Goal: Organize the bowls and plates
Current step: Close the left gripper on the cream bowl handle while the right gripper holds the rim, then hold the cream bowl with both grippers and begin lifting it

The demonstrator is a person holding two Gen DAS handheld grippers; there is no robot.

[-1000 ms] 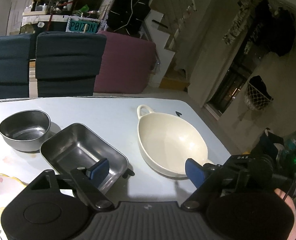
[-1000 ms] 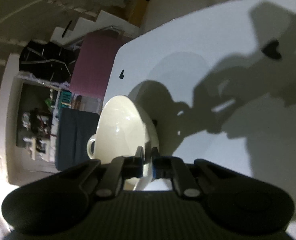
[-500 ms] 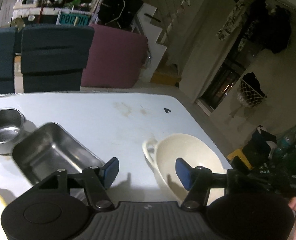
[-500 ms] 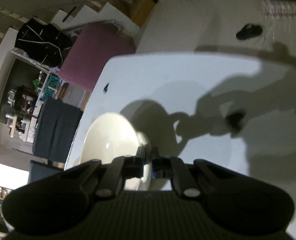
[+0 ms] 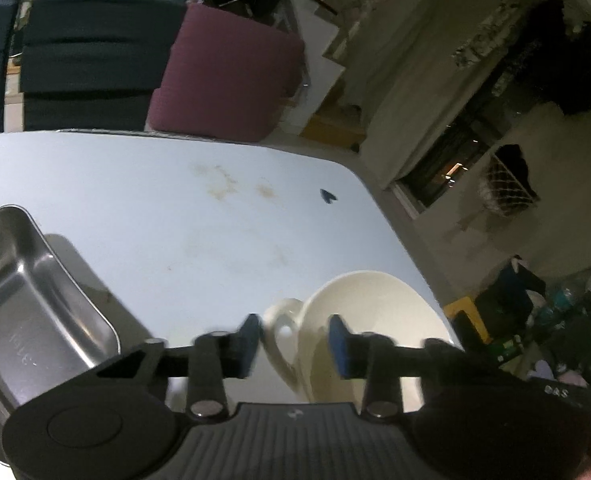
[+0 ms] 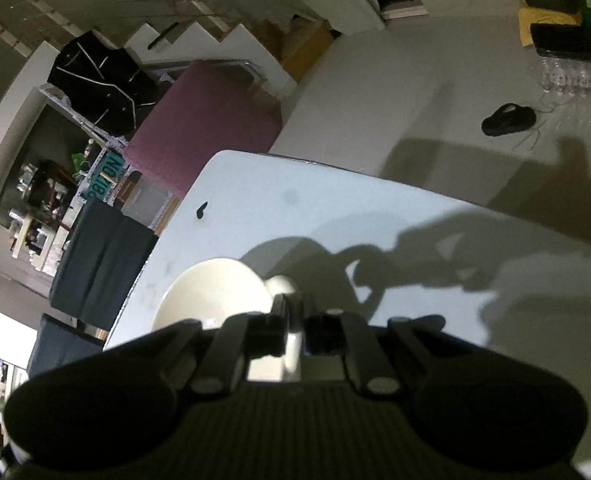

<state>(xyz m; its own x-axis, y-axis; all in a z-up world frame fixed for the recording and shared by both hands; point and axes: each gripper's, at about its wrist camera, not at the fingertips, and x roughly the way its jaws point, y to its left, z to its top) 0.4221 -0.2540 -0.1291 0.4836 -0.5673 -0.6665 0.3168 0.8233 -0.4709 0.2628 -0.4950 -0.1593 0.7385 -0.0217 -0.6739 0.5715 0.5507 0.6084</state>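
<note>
The right gripper [image 6: 293, 330] pinches the cream bowl [image 5: 375, 328] near the table's [image 5: 175, 216] right edge; the left gripper [image 5: 293, 340], spread, straddles its handle. A thin rim pinch risks slipping.

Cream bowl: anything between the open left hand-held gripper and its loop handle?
Nothing visible. The left hand-held gripper is open, the cream bowl loop handle sits right between its fingers, and the steel tray stays off to the left.

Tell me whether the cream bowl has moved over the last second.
Yes. The cream bowl, clamped by the right hand-held gripper, has moved away from the heart mark, toward the table's near right edge.
</note>
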